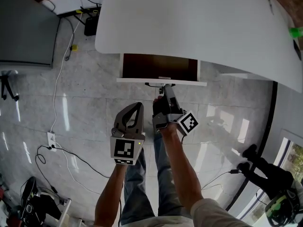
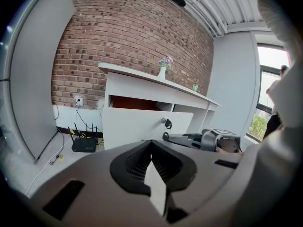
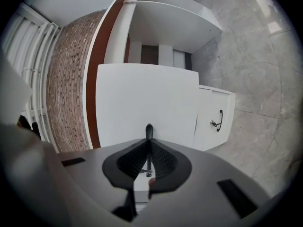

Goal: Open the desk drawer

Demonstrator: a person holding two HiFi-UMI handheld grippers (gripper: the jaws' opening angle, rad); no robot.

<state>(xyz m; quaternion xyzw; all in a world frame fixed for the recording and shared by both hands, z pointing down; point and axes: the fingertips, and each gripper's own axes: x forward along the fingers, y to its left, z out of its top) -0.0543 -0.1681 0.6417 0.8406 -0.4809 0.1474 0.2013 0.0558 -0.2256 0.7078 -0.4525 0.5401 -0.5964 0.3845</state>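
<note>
1 drawer [image 1: 142, 67] half out, long axis sideways | right gripper [image 3: 149, 155] clamps handle [image 3: 149, 130]

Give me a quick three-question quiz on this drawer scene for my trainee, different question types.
1. True or false: the desk drawer is fully closed.
2. Which gripper is clamped on the drawer handle?
3. What stands on the desk top in the left gripper view? A: vase of flowers; B: laptop; C: mug.
Key: 1 false, it is partly open; 2 the right gripper; 3 A.
</note>
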